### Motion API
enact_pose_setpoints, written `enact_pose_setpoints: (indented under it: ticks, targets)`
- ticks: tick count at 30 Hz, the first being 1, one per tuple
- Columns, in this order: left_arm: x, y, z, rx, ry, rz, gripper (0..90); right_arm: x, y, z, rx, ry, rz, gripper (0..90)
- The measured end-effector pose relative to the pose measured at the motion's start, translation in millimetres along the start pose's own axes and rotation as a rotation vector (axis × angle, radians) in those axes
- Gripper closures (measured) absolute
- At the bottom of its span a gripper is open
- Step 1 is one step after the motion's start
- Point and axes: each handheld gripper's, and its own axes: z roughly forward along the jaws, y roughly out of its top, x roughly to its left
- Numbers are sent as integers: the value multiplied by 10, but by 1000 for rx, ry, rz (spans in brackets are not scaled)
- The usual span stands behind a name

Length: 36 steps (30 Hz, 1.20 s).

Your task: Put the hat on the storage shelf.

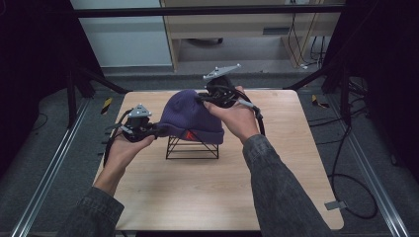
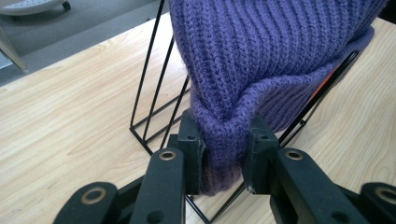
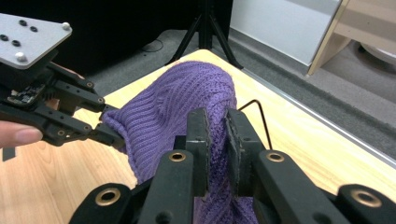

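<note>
Both sleeved forearms reach in from the near edge of the surface (image 1: 276,192). Left tongs (image 1: 157,130) pinch the purple beanie's (image 1: 192,116) folded cuff; right tongs (image 1: 203,99) pinch its knit crown. It drapes a black wire stand (image 1: 191,148) mid-surface, toward the far edge.

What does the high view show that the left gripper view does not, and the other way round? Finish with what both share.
High view alone: both hands, the right gripper at the hat's far side, the whole table and the floor around it.

Left gripper view alone: the left gripper close up, jaws pinching a bunched fold of the hat's ribbed brim.

Both: the purple knit hat draped over a black wire stand on the wooden table.
</note>
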Motion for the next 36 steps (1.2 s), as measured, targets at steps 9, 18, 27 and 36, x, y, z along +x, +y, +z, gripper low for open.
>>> enact_pose_setpoints:
  ticks: [9,18,27,36]
  targets:
    - [12,-100,51,20,-4,-3,718,29,-91,46,28,10,-12,809]
    - [24,-187,76,28,-5,-12,718,55,-152,98,51,23,-15,809]
    - [44,-307,128,49,-8,-26,717,111,-215,174,93,40,-25,806]
    - [36,-393,189,70,-12,-14,713,142,-282,233,124,48,-28,802]
